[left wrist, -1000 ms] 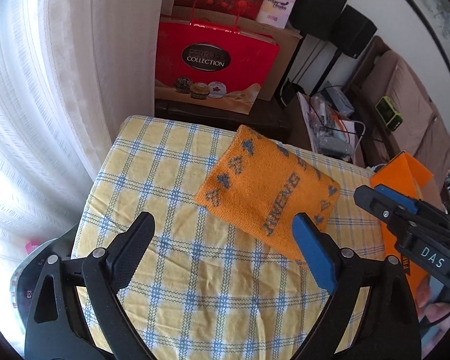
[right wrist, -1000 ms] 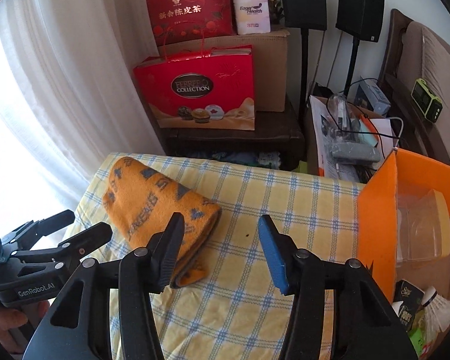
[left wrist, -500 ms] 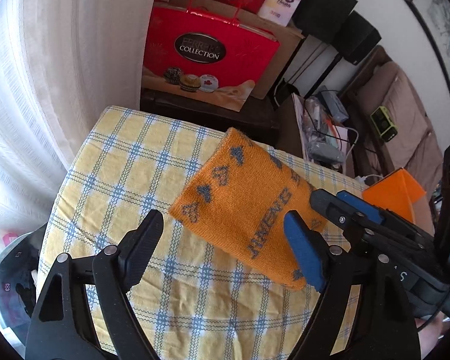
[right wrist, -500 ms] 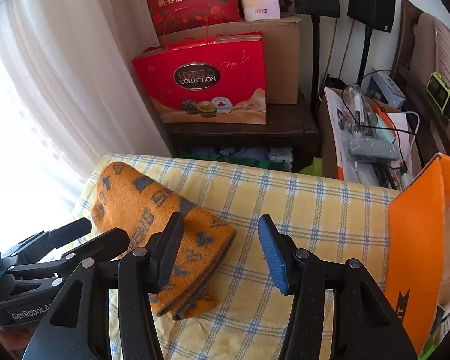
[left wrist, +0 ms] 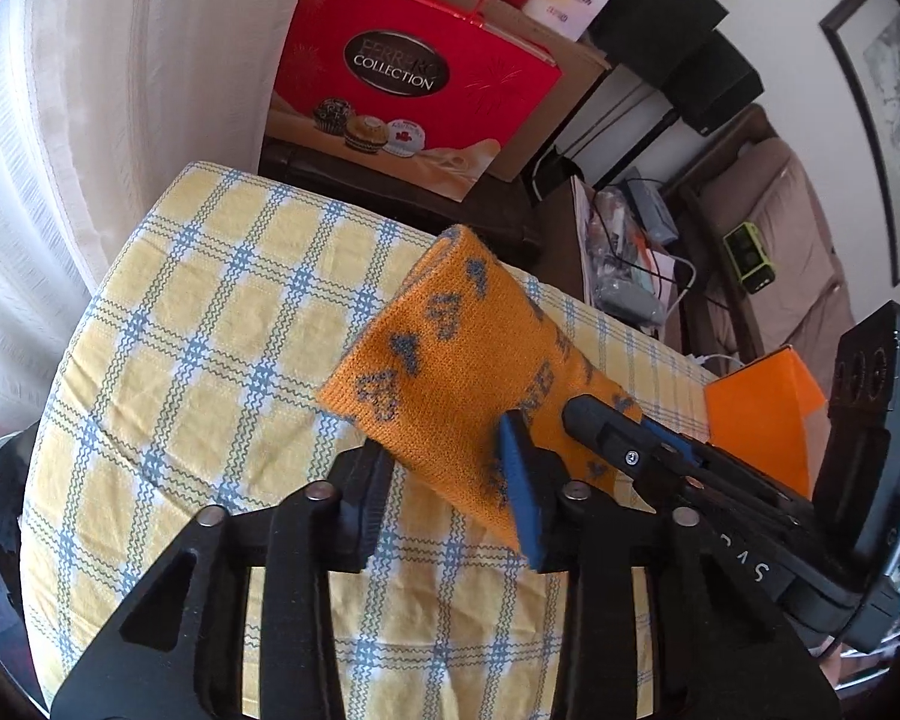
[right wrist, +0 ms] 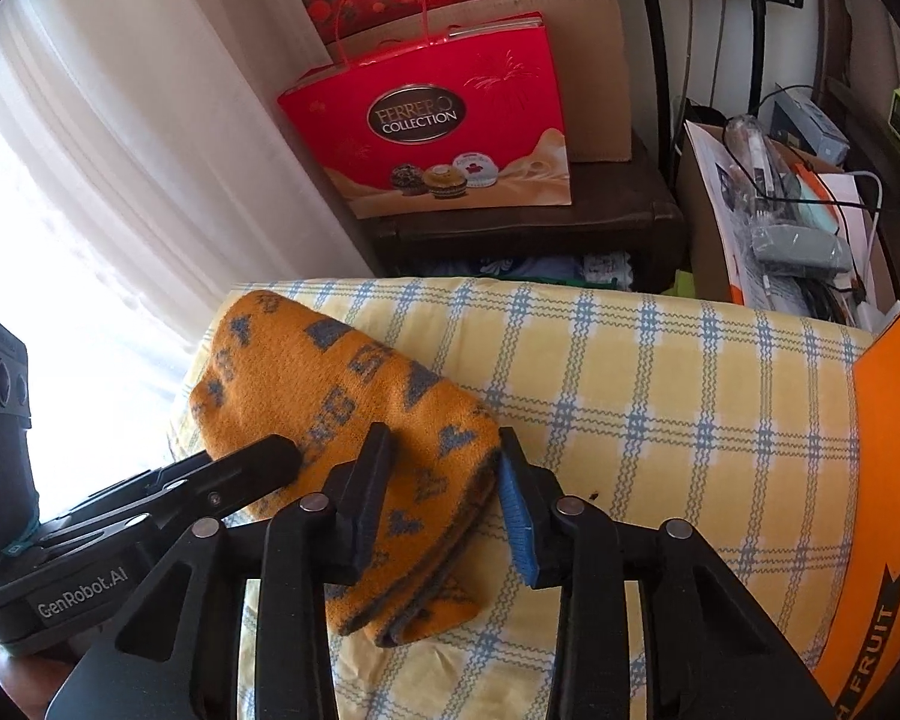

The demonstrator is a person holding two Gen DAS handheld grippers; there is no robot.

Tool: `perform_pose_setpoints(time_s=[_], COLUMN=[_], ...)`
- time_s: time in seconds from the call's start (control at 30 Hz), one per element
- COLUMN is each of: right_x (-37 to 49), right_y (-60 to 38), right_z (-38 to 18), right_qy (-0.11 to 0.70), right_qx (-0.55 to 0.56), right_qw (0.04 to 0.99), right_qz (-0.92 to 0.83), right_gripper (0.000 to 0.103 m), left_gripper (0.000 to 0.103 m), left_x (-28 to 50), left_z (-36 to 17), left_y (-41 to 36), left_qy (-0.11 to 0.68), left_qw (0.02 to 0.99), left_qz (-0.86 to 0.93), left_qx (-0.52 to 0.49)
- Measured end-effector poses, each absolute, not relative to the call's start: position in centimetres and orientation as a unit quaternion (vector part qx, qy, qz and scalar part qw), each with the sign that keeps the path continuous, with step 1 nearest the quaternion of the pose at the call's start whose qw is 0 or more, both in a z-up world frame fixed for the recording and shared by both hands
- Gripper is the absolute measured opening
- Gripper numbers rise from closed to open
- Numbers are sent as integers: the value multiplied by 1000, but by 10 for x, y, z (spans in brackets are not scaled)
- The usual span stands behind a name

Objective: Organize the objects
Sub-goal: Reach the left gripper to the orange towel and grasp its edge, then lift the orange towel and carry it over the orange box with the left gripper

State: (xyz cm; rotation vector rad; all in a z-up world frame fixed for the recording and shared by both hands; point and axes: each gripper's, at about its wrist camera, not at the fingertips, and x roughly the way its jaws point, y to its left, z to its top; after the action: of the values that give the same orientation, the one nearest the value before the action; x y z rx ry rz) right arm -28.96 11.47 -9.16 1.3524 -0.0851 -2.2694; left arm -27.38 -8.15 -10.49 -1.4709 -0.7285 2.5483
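We note the folded orange knit towel with grey motifs (left wrist: pixel 450 360) on the yellow checked tablecloth (left wrist: pixel 210 330), left gripper (left wrist: pixel 444 480) and right gripper (right wrist: pixel 441 480) closing, pinching its six-o'clock edge.

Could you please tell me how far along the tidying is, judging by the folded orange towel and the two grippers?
Done: the orange towel already lies folded on the checked tablecloth.
In hand: the left gripper and right gripper each straddle an end of it, jaws closing.
Left: it has not yet gone anywhere; the orange box at the table's edge may be its destination.
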Motion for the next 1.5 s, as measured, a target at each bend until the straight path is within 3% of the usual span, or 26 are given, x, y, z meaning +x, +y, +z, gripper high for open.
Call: perform_pose_setpoints(time_s=[0.1,0.13,0.47,0.9,1.2,1.5], right_x=[-288,-286,-268,-227,-190,-158], right_y=[118,120,132,171,228,292], right_z=[-88,-86,-51,50,109,124], right_qy=[-44,-51,-71,-79,-71,-76], right_qx=[492,490,461,379,329,318], right_qw=[252,254,264,267,233,182], right_qz=[-832,-833,-845,-883,-912,-928], right_gripper=[18,16,14,13,13,13], left_gripper=[7,6,6,6,6,6], left_x=[-271,-270,-252,-218,-197,-179], left_z=[-97,-93,-31,74,130,151], left_y=[-79,-78,-64,-31,24,102], left_qy=[-235,-236,-217,-187,-161,-125], left_qw=[60,63,93,143,198,258], left_qz=[847,849,875,902,908,901], left_qx=[-473,-468,-424,-362,-332,-325])
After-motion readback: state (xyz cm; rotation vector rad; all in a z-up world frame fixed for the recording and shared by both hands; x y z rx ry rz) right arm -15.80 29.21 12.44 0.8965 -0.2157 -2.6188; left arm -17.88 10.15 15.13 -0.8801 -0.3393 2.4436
